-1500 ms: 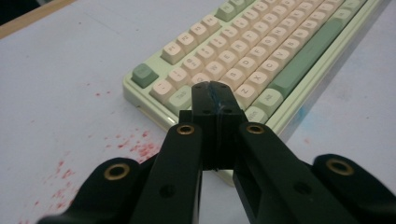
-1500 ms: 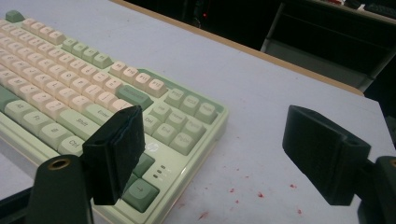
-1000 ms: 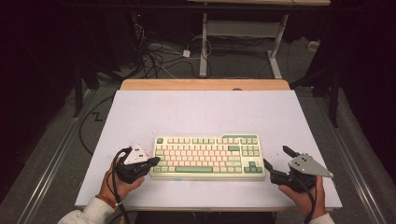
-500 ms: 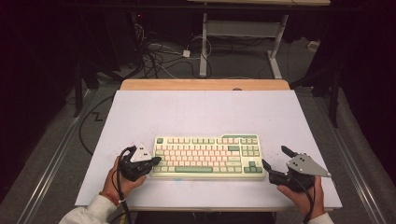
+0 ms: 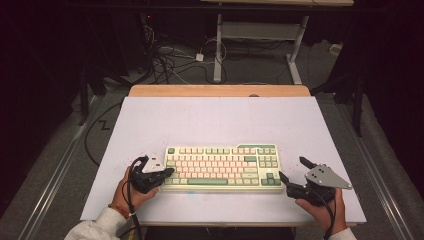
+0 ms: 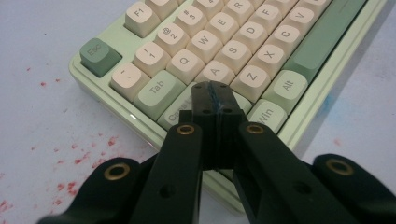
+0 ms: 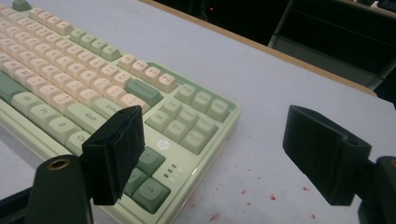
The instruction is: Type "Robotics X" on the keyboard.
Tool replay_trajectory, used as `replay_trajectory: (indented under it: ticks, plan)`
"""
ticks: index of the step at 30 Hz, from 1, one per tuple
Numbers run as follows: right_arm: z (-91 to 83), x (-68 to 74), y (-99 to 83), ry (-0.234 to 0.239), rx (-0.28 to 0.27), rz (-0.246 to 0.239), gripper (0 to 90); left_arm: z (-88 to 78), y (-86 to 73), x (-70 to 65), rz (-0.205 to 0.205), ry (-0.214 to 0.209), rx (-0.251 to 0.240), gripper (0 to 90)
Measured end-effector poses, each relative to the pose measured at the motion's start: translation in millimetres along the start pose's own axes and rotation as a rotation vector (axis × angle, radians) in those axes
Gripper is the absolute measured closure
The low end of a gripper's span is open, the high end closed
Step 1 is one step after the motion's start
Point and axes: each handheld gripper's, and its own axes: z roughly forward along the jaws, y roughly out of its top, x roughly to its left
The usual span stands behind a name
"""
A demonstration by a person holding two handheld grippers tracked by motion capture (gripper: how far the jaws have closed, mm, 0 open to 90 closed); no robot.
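1. Dark floor strewn with cables surrounds the pale lilac-white table top (image 5: 215,120), which carries red specks near its front edge.
2. At the table's front centre lies the pale green and cream mechanical keyboard (image 5: 222,167), flat and square to the edge.
3. It looks rigid and fairly heavy, with smooth plastic sides; the short ends are probably the best places to grip.
4. Left gripper (image 6: 216,95): jaws pressed together, empty, tips over the Caps Lock key.
5. Right gripper (image 7: 233,154): jaws spread wide, straddling the keyboard's right front corner.
6. Compared with a second ago, the left gripper has edged slightly onto the keyboard's left end; the right is unmoved.
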Motion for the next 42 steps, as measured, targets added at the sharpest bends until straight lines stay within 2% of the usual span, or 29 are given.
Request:
replay_trajectory:
  ticks: [5, 15, 18, 22, 25, 30, 31, 32, 34, 38, 42]
  plan:
    - [0.6, 0.3, 2.9, 0.014, -0.005, 0.007, 20.9, 0.3, -0.4, 0.1, -0.002, -0.001, -0.002, 88.2]
    - [10.4, 7.1, 23.5, 0.062, -0.029, -0.008, 20.7, 0.5, -1.0, 0.7, -0.007, -0.006, -0.006, 88.2]
    - [15.3, 11.2, 30.5, 0.102, -0.032, 0.004, 20.8, 0.5, -0.9, 0.6, -0.007, -0.006, -0.006, 88.2]
    - [20.6, 17.3, 38.4, 0.142, -0.028, -0.003, 22.0, 0.6, -1.1, 0.6, -0.008, -0.006, -0.007, 88.2]
    - [27.6, 27.1, 49.1, 0.202, -0.026, -0.011, 26.3, 0.6, -1.1, 0.5, -0.007, -0.005, -0.007, 88.2]
    - [33.1, 34.4, 56.3, 0.246, -0.032, -0.016, 28.5, 0.6, -1.3, 0.4, -0.007, -0.005, -0.008, 88.2]
    - [35.5, 37.9, 59.5, 0.275, -0.032, -0.017, 31.5, 0.6, -1.3, 0.6, -0.007, -0.005, -0.008, 88.2]
    - [36.8, 40.2, 61.0, 0.277, -0.033, -0.015, 31.9, 0.6, -1.4, 0.4, -0.008, -0.005, -0.008, 88.2]
    - [40.1, 43.9, 63.8, 0.308, -0.031, -0.022, 39.0, 0.6, -1.4, 0.4, -0.008, -0.005, -0.008, 88.2]
    - [47.2, 53.8, 69.4, 0.332, -0.025, -0.037, 47.6, 0.7, -1.4, 0.3, -0.008, -0.004, -0.008, 88.2]
    - [55.8, 61.9, 72.7, 0.357, 0.002, -0.056, 63.7, 0.7, -1.6, 0.3, -0.008, -0.004, -0.010, 88.2]
